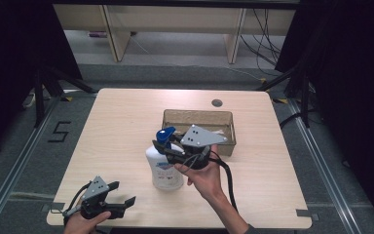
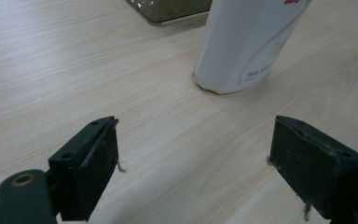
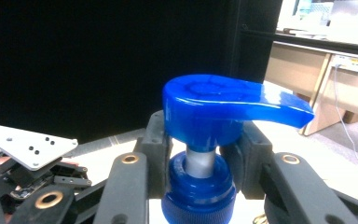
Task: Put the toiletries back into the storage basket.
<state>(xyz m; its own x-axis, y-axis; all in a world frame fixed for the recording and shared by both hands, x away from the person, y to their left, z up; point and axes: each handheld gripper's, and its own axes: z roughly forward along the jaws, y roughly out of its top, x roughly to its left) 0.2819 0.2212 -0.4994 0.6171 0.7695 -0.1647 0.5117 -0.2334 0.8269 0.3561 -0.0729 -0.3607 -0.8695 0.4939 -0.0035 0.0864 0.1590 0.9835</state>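
My right gripper (image 1: 171, 147) is clamped on the blue neck of the pump bottle (image 1: 164, 168), which stands upright mid-counter (image 1: 121, 126), just in front of the box (image 1: 198, 117); its long axis is vertical and its spout (image 3: 279, 105) points level toward the far side. My left gripper (image 1: 121, 192) rests wide and empty near the front edge, the bottle ahead to its right, so the right is nearer.

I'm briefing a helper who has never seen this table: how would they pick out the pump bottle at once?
Start at the light wooden table and find the shallow open box near its far middle. Just in front of the box's left end stands the pump bottle, upright, with the right gripper shut on its neck. It is the one white thing with a bright blue pump head.
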